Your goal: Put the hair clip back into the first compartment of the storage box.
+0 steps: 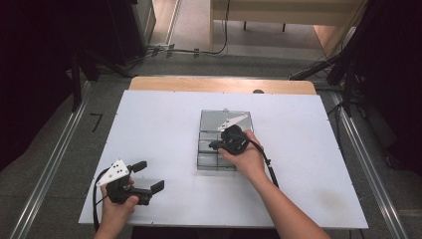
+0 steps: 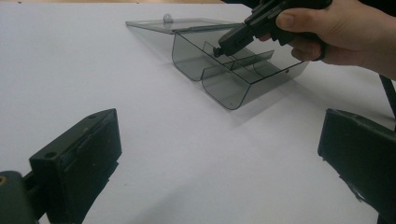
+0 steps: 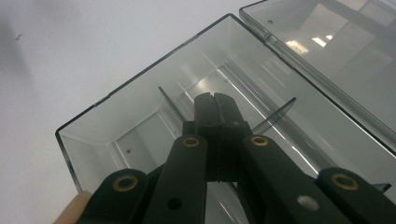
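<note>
A clear grey plastic box with inner dividers lies in the middle of the white board, its lid folded open at the far side. My right gripper is shut and points down into the box, its tips at the top edge of a divider. I cannot tell whether the divider is pinched. In the left gripper view the same box and lid lie ahead, with the right gripper dipping in. My left gripper rests open near the board's front left, nothing between its jaws.
The white board covers a wooden table whose far edge shows. Metal rails run along both sides on the floor. Dark stands and cables crowd the far corners.
</note>
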`<control>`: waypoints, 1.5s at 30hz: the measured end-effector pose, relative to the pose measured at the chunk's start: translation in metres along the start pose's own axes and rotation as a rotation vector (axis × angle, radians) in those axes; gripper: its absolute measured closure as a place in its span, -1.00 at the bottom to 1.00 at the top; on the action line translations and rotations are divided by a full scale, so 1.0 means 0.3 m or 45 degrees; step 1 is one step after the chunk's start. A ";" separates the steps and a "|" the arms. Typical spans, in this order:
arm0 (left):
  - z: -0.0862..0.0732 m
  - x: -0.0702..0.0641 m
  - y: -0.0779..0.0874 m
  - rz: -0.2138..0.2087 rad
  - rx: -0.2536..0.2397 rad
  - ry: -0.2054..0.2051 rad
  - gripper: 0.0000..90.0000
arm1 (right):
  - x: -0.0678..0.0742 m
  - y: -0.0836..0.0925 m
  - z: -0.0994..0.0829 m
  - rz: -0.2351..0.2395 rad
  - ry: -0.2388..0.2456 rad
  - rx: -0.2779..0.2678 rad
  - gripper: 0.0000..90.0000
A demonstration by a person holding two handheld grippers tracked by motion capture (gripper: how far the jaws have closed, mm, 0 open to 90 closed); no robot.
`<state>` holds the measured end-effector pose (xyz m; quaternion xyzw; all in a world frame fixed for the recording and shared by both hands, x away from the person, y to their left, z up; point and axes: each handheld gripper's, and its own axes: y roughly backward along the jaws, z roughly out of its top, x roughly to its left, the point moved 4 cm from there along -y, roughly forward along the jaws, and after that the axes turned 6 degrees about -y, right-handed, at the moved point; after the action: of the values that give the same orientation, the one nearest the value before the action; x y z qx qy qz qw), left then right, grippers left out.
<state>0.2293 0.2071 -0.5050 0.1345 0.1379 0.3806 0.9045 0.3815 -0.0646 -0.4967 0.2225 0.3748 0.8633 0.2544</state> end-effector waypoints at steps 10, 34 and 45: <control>-0.001 0.003 0.001 0.001 0.001 -0.001 -1.00 | -0.007 0.012 -0.010 0.029 -0.022 -0.024 0.74; -0.002 -0.007 -0.011 -0.006 0.010 -0.003 -1.00 | -0.029 0.143 -0.016 0.153 -0.021 -0.255 -0.56; -0.003 -0.005 -0.009 -0.008 0.006 -0.003 -1.00 | -0.049 0.170 -0.015 0.145 -0.036 -0.298 -0.87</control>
<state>0.2298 0.2045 -0.5063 0.1366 0.1380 0.3772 0.9055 0.3763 -0.1058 -0.4636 0.2245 0.2545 0.9110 0.2343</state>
